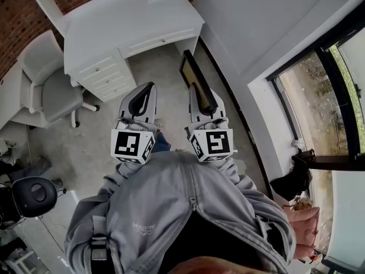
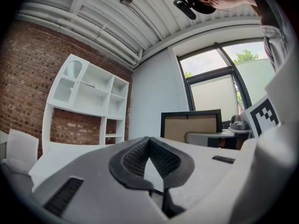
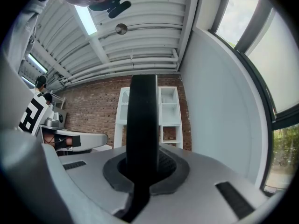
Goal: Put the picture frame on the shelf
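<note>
While right gripper (image 1: 195, 91) clamps picture frame (image 1: 195, 73) edge-on, left gripper (image 1: 150, 87) pinched empty; desk (image 1: 114, 21), shelf (image 2: 88, 93) ahead

I see soft daylight from the window (image 3: 285, 73) right of the right hand-held gripper (image 3: 142, 164), its near body blurred, and fisheye bending with dark corners.

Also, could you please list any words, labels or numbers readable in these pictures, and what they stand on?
Nothing can be read for certain.
Small print on the grey jacket: too blurred to read.
Left marker cube and right marker cube: black-and-white square patterns only, no words.
</note>
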